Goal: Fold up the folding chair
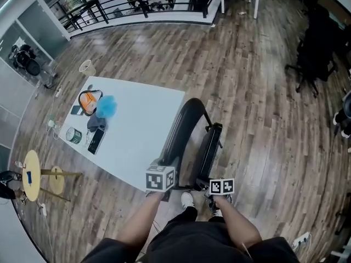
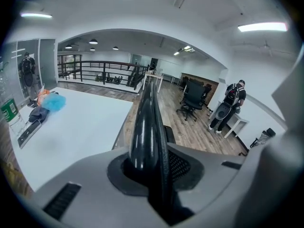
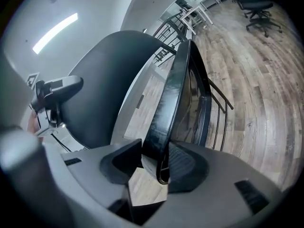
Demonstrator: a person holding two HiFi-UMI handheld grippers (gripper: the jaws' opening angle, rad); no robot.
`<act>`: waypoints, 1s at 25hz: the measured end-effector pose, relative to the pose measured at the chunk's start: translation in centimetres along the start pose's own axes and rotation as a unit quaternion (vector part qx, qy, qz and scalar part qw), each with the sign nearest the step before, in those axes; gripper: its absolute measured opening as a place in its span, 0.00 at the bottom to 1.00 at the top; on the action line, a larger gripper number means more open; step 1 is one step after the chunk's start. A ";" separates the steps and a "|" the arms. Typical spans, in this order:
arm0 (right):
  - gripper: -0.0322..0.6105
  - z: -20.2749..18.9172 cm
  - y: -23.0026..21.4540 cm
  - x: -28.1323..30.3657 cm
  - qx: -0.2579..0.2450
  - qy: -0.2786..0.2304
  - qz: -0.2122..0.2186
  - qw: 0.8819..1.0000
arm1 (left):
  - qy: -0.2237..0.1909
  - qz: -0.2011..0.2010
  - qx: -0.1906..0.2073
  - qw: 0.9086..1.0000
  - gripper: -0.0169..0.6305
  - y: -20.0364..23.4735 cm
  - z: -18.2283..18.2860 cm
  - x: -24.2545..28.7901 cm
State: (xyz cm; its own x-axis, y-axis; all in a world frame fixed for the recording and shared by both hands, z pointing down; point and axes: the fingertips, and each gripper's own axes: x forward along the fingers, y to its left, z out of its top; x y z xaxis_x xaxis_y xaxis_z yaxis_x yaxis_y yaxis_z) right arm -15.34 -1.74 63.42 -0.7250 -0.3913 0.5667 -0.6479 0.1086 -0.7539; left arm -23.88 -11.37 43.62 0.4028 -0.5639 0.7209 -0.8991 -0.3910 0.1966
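Note:
The black folding chair stands beside the white table (image 1: 148,141). Its curved backrest (image 1: 184,126) and its seat (image 1: 210,147) both stand nearly upright, close together. My left gripper (image 1: 168,170) is shut on the backrest's near edge; in the left gripper view the glossy black rim (image 2: 146,122) runs straight out from between the pads of that gripper (image 2: 152,170). My right gripper (image 1: 215,178) grips the near edge of the seat. In the right gripper view the seat's padded rim (image 3: 173,103) sits between this gripper's (image 3: 156,164) pads, with the backrest (image 3: 107,84) to its left.
On the table lie an orange pouch (image 1: 89,100), a blue fluffy thing (image 1: 107,107), a phone (image 1: 96,140) and a can (image 1: 73,135). A round wooden stool (image 1: 32,174) stands at the left. A black office chair (image 1: 315,51) is far right. My feet (image 1: 188,200) are by the chair's legs.

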 end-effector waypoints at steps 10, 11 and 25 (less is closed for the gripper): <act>0.27 1.5 6.2 8.9 -0.013 0.020 0.002 1.000 | -0.003 0.000 0.000 1.000 0.14 6.1 0.5 -0.9; 0.27 1.6 6.7 9.7 -0.017 0.024 0.003 1.000 | -0.002 0.002 0.000 1.000 0.14 6.6 0.6 -0.9; 0.25 2.4 9.0 15.8 -0.027 0.047 -0.012 0.998 | -0.002 0.017 -0.007 1.000 0.16 12.4 0.7 -0.6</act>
State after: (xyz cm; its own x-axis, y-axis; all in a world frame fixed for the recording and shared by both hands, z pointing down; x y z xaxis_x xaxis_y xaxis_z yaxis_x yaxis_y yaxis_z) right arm -32.03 -9.09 64.80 -0.7257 -0.3077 0.6154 -0.6756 0.1498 -0.7219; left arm -35.13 -16.39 45.09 0.3728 -0.5793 0.7249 -0.9145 -0.3617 0.1812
